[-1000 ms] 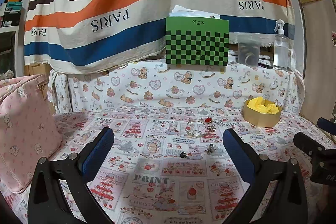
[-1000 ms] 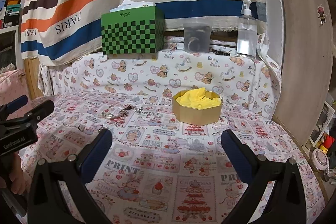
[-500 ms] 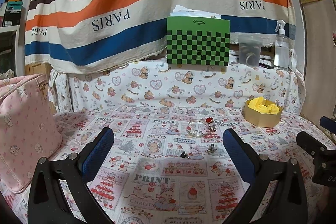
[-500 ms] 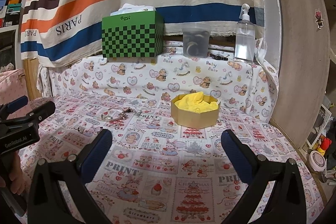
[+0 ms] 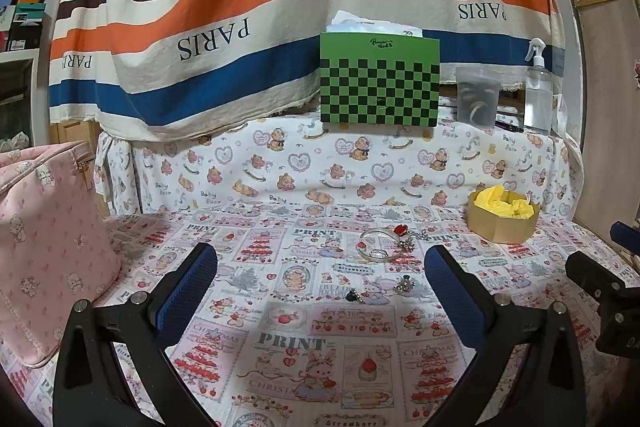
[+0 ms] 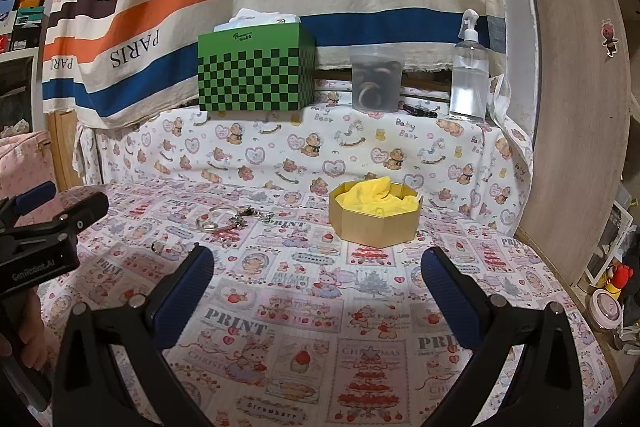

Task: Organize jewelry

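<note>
Left wrist view: my left gripper (image 5: 320,275) has fingers spread wide, nothing between them, hovering over the printed tablecloth (image 5: 288,343).
Jewelry: silver bangle (image 5: 378,250) at 12 o'clock ahead; two small pieces, a dark one (image 5: 353,294) and a silver one (image 5: 403,286), lie nearer.
Box: gold box (image 5: 502,223) with yellow lining at 2 o'clock.
Right wrist view: right gripper (image 6: 316,275) also gaping, empty.
Risk: the busy print could swallow the small pieces; I might pinch cloth or flick one away.
Hard to tell: what the small pieces are; the chain (image 6: 256,215) beside the bangle blurs into the pattern.
</note>
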`<control>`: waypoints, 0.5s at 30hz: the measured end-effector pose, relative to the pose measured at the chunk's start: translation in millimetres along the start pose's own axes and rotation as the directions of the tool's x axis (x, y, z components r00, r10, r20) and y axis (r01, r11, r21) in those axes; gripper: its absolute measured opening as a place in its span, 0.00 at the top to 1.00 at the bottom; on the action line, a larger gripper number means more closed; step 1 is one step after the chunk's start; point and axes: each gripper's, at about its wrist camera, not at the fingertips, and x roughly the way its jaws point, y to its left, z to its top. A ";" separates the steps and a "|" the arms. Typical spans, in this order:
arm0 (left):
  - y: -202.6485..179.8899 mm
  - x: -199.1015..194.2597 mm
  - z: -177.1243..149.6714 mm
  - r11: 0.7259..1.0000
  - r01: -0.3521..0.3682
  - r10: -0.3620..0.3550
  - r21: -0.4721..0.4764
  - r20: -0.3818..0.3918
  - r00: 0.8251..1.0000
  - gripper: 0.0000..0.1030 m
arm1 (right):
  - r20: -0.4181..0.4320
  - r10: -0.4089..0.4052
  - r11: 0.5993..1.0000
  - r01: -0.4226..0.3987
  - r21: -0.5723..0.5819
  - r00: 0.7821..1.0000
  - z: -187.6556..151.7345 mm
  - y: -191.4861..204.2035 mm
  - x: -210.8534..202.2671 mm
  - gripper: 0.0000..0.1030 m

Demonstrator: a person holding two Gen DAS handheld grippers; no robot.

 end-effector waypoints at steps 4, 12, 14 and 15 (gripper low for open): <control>0.4 -0.8 -0.4 1.000 0.001 -0.001 0.000 0.000 1.000 0.00 | -0.011 0.001 1.000 -0.001 -0.004 1.000 -0.9 1.4 1.1 0.00; 1.8 0.5 0.6 1.000 -0.017 0.017 -0.005 -0.003 1.000 0.00 | -0.016 0.007 1.000 -0.007 -0.006 1.000 -2.4 3.3 2.0 0.00; 1.8 0.3 1.1 1.000 -0.021 0.021 -0.007 -0.002 1.000 0.00 | -0.020 0.010 1.000 -0.010 -0.010 1.000 -2.7 3.9 3.2 0.00; 1.9 0.0 1.1 1.000 -0.021 0.021 -0.008 0.000 1.000 0.00 | -0.021 0.011 1.000 -0.012 -0.011 1.000 -3.0 3.9 3.6 0.00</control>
